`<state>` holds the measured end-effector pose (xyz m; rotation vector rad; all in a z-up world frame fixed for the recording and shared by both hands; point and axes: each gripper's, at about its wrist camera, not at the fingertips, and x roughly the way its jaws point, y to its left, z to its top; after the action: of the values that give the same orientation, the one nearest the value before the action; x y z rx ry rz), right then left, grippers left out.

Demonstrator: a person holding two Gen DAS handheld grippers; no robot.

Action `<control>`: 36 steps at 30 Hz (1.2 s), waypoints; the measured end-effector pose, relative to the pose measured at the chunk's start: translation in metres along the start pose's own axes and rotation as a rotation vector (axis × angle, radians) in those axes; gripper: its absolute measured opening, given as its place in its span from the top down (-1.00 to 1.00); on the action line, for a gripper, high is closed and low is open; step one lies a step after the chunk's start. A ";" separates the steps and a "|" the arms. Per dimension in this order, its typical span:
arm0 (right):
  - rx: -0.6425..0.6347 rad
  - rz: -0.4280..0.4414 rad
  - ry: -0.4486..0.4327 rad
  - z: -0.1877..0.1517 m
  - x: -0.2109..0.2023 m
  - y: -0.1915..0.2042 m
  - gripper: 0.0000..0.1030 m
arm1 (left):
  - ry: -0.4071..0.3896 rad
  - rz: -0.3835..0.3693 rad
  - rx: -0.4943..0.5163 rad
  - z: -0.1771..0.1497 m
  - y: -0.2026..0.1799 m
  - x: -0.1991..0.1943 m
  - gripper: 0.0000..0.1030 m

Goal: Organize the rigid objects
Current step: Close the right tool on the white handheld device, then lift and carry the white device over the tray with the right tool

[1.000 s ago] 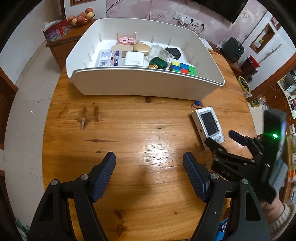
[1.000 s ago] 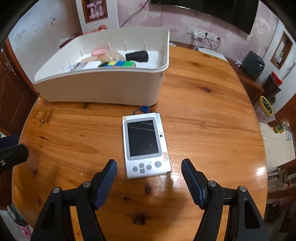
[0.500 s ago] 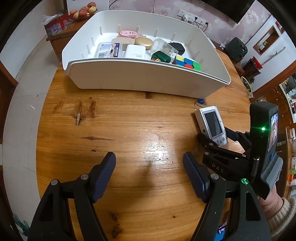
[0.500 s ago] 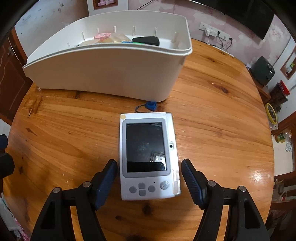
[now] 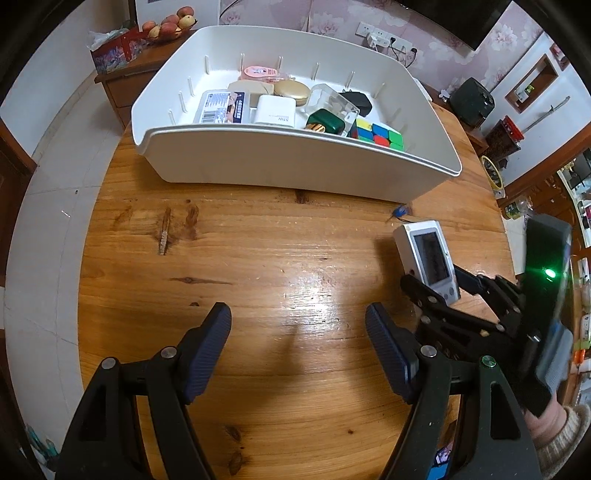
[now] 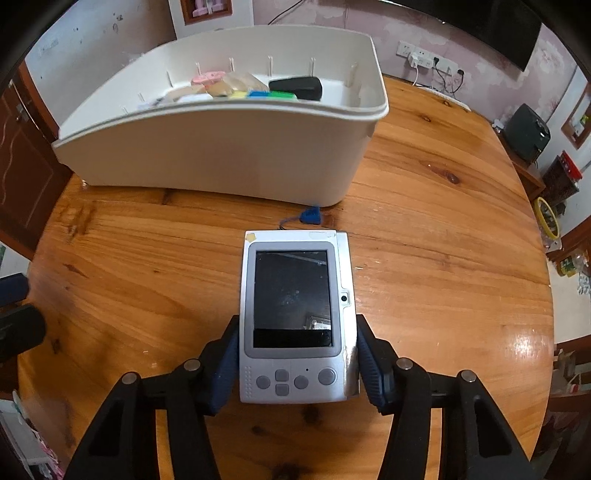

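Note:
A silver handheld device (image 6: 295,314) with a dark screen and grey buttons lies on the round wooden table (image 6: 443,258). My right gripper (image 6: 297,365) is shut on its lower sides, both blue pads touching it. It also shows in the left wrist view (image 5: 428,254), with the right gripper (image 5: 436,291) at its near end. My left gripper (image 5: 297,339) is open and empty above bare wood. A white bin (image 5: 295,162) at the back holds a colour cube (image 5: 376,134), a white charger (image 5: 275,110), a green case and several other items.
A small blue tag on a cord (image 6: 310,216) lies between the device and the bin (image 6: 221,158). Beyond the table are a sideboard with fruit (image 5: 166,26), a black appliance (image 6: 526,133) and wall sockets.
My right gripper moved forward around the device and closed on its sides. The left gripper shifted slightly and stayed open.

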<state>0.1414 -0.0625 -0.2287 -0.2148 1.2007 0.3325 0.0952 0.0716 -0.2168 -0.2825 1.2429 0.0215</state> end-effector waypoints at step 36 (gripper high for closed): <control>0.024 -0.002 -0.200 0.224 -0.094 0.004 -0.11 | -0.320 -0.067 -0.120 0.132 0.026 -0.097 -0.51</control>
<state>0.3055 0.0032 -0.0618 -0.1576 1.0062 0.3298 0.1814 0.1398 -0.0930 -0.4080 0.9146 0.0805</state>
